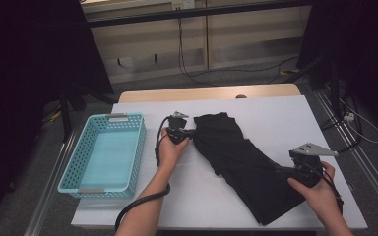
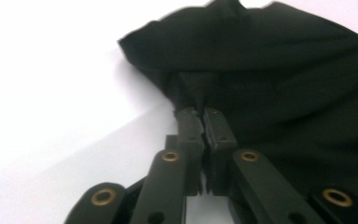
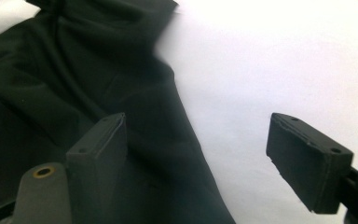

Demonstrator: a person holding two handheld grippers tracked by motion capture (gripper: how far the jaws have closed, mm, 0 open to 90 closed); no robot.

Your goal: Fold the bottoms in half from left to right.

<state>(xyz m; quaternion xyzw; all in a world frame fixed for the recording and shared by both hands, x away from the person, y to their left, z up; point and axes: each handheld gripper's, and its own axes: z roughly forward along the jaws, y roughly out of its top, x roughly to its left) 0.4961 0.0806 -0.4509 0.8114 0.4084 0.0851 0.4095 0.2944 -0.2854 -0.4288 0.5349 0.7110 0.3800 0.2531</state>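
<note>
At the far left of the high view a light blue basket (image 1: 105,153) with perforated walls sits on the white counter (image 1: 275,118), its long side running away from the person. Nothing lies inside it.

Just right of the basket, the left gripper (image 1: 193,132) is held in the person's left hand (image 1: 171,149), with a black cable trailing back along the forearm. Its fingers point toward the near corner of a black cloth (image 1: 246,164). In the left gripper view the two fingers (image 2: 189,127) are pressed together with an edge of the black cloth (image 2: 279,84) pinched between their tips; the fabric gathers into small folds right at that spot.

The cloth itself lies spread across the middle of the counter, running as a long slanted band from the left gripper down toward the right front edge. Its surface is rumpled, with soft creases along its length.

At the right end of the cloth the right gripper (image 1: 302,173) is held in the person's right hand (image 1: 320,191), a grey three-cornered plate on top of it. In the right gripper view its fingers (image 3: 310,161) stand wide apart. One finger rests over the black cloth (image 3: 74,84), the other over bare white counter (image 3: 270,56), and the cloth's edge runs between them. Neither pad is pressing on the fabric.
</note>
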